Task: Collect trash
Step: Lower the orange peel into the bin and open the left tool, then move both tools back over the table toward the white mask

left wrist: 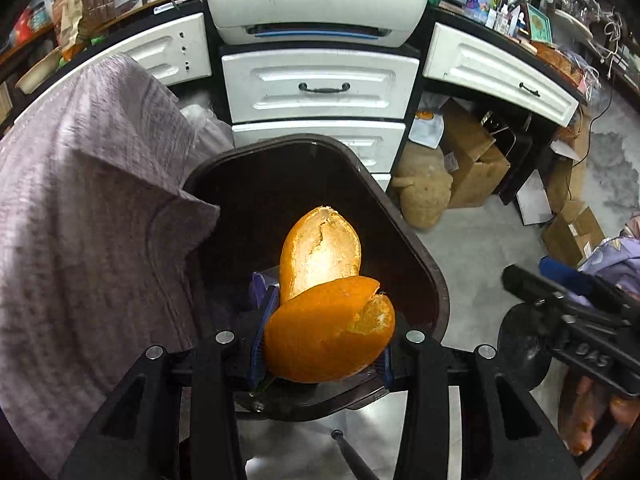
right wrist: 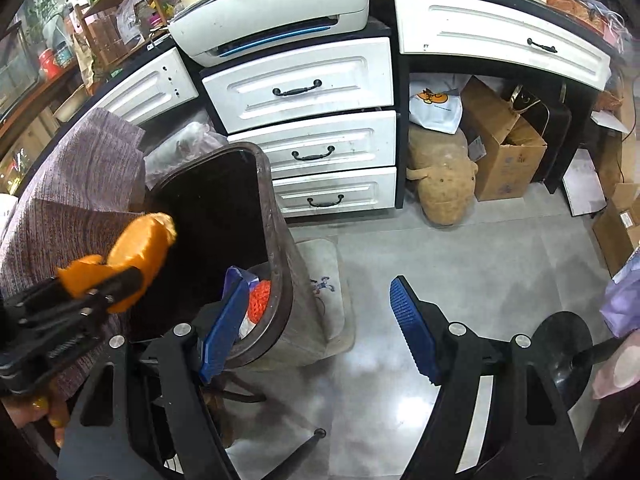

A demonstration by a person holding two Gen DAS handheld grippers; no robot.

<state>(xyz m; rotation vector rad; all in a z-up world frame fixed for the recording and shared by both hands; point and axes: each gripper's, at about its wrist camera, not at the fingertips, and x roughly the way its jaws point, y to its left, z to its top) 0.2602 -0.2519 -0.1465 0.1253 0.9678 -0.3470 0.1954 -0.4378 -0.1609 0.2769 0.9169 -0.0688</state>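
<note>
My left gripper is shut on a piece of orange peel and holds it over the open mouth of a dark brown trash bin. In the right wrist view the peel hangs at the bin's left rim, held by the left gripper. The bin holds an orange net and some wrapping. My right gripper is open and empty, to the right of the bin above the floor; it also shows at the right edge of the left wrist view.
A purple-grey cloth drapes over something just left of the bin. White drawers with a printer on top stand behind. Cardboard boxes and a tan stuffed toy sit under the desk. A small mat lies beside the bin.
</note>
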